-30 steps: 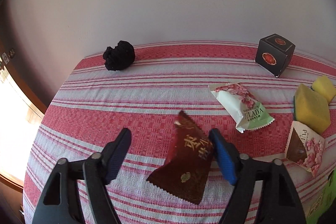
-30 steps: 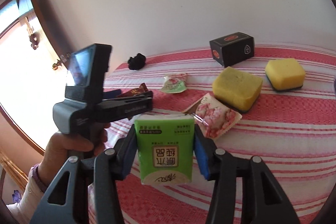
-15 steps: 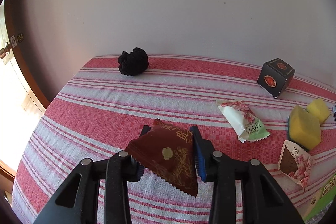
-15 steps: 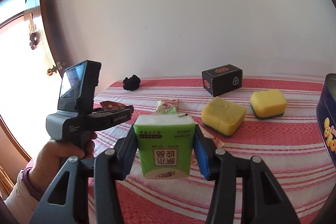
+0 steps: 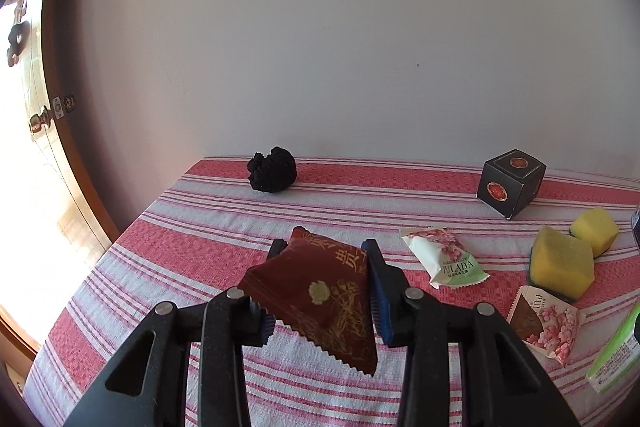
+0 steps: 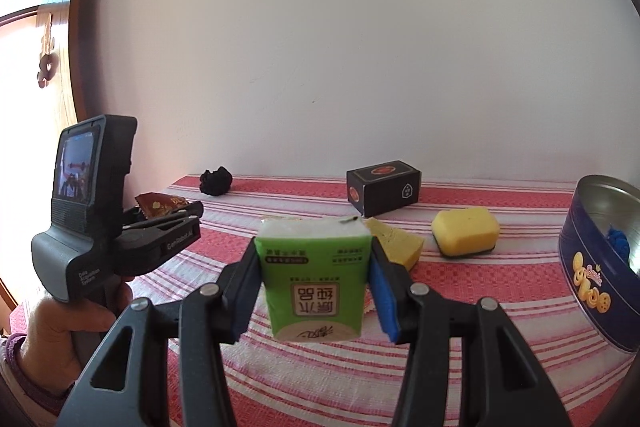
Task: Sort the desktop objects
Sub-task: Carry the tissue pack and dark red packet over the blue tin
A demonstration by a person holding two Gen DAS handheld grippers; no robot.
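Note:
My left gripper is shut on a dark red snack packet and holds it above the striped tablecloth. In the right wrist view the left gripper shows at the left with the red packet in its tips. My right gripper is shut on a green tissue pack, held above the cloth. The pack's edge shows in the left wrist view. A blue cookie tin stands open at the far right.
On the cloth lie a black crumpled ball, a black box, a white-green PULADA packet, another flowered packet and two yellow sponges. A wall stands behind; a wooden door frame is at the left.
Both grippers have risen with their loads. The left gripper closed on the red packet and lifted it off the cloth. The blue tin has come into the right view.

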